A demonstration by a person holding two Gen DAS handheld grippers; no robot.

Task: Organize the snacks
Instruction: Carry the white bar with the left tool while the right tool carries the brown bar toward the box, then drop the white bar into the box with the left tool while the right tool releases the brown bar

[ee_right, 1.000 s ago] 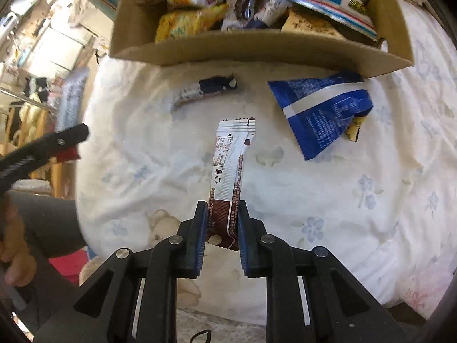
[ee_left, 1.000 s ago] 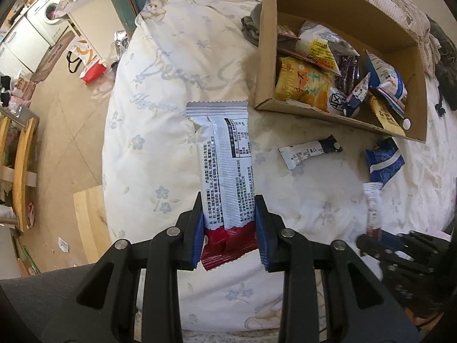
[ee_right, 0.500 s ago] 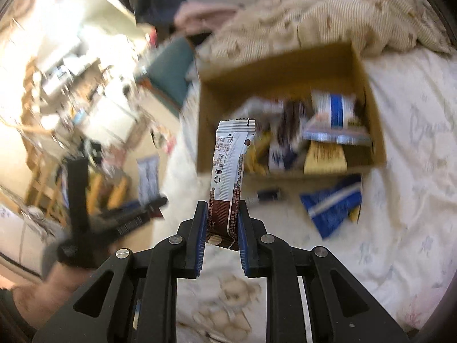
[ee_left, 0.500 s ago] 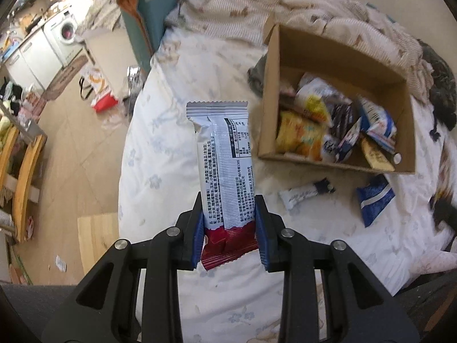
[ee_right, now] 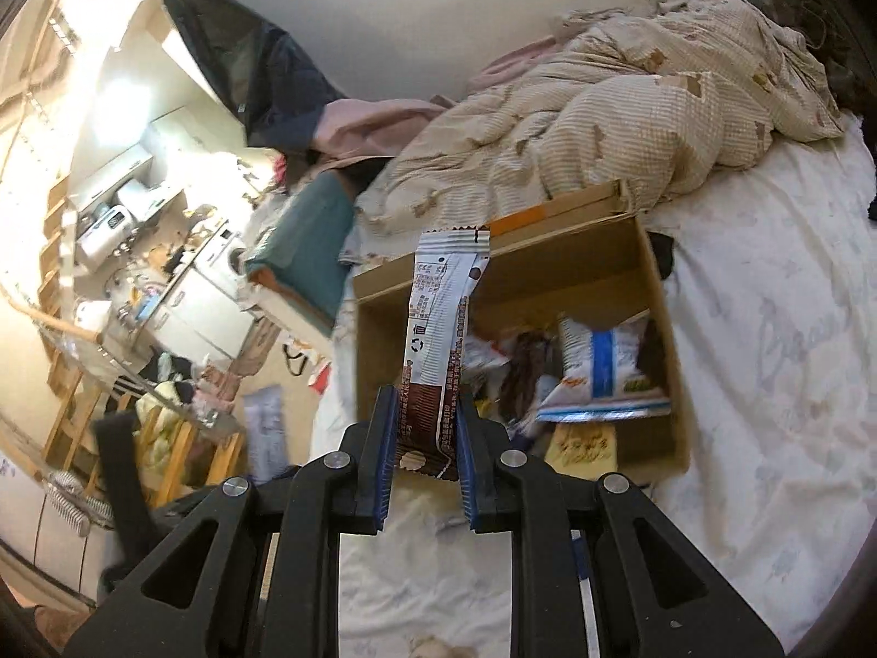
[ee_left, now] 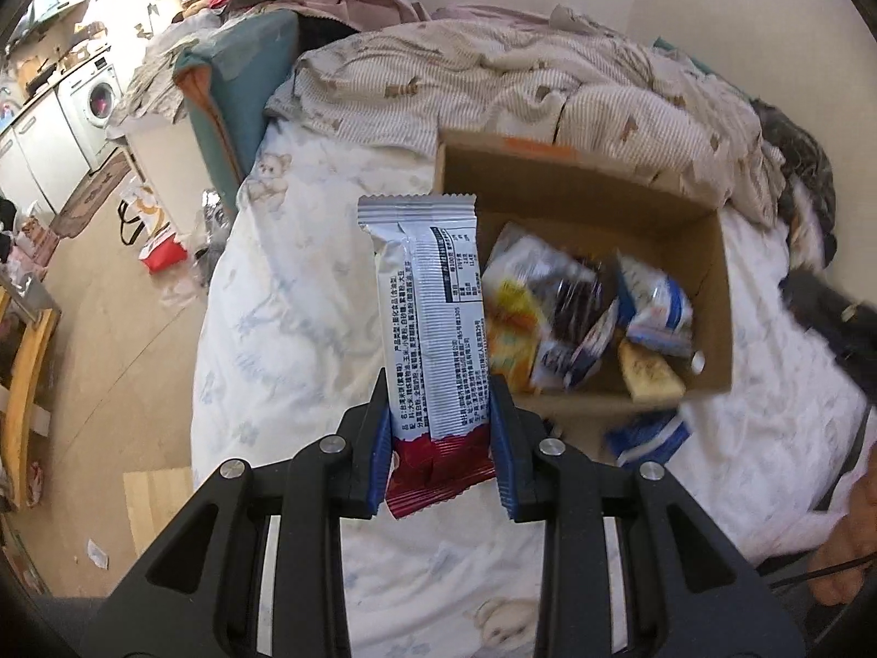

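Left tongs (ee_left: 439,438): blue pads clamped on the red bottom end of a long white foil snack bar with black print (ee_left: 427,318), which stands upright out of the jaws, seam side facing me. Right tongs (ee_right: 423,460): clamped on the brown lower end of a narrower white-and-brown snack stick wrapper (ee_right: 438,340), also upright, crimped top edge level with the box's far wall in my view.

Below both: white bed sheet with pale blue flower print (ee_left: 285,296). Near the left tongs, a blue-and-white snack packet (ee_left: 649,436) lies on the sheet just in front of the box.

Next out: open brown cardboard box (ee_left: 712,296) sitting on the bed, snacks heaped in its near part – yellow-orange packet (ee_left: 512,340), dark wrapper, white-and-blue bag (ee_right: 603,367), flat tan packet (ee_left: 649,378). Contents are motion-blurred in the left wrist view.

Behind the box: crumpled beige striped duvet (ee_right: 630,109). Left of the bed: teal cushion with orange edge (ee_left: 235,82), then wood floor with clutter, white washing machine (ee_left: 90,98) farthest out.

Person's hand (ee_left: 860,521) at right edge of left wrist view.
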